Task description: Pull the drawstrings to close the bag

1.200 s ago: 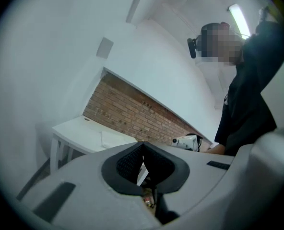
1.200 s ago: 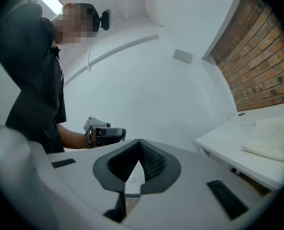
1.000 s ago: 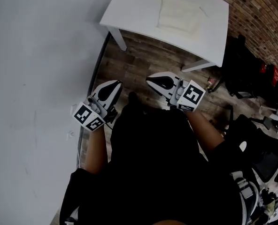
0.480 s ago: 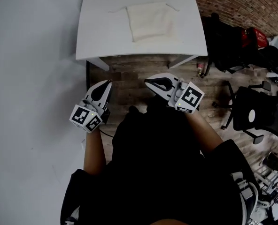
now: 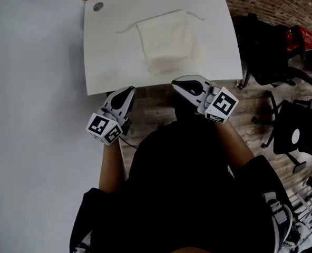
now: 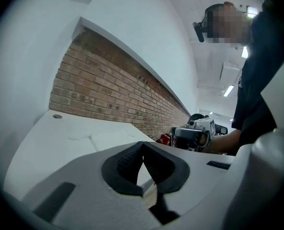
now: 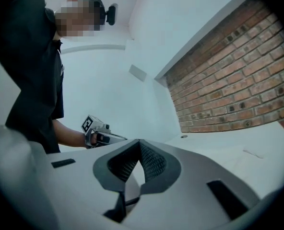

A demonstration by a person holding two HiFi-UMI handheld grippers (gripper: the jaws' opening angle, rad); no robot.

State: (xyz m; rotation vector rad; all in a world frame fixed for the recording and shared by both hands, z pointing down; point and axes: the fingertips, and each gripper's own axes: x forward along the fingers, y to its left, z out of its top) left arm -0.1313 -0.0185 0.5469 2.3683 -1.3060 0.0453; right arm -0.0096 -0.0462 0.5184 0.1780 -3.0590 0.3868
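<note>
— Where's the bag?
— Upper centre: cream bag [image 5: 164, 41] flat on the white table [image 5: 108, 62], contents unseen. Your left gripper [image 5: 128, 91] and right gripper [image 5: 177, 83] sit below it, fingers pressed together, holding nothing.

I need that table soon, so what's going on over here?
A person stands at the near edge of a white table, with a gripper in each hand. A pale cloth bag lies flat on it, drawstrings trailing out to both sides. The left gripper and right gripper are by the table's edge, fingers shut on nothing. Neither touches the bag, which is not yet closed.
</note>
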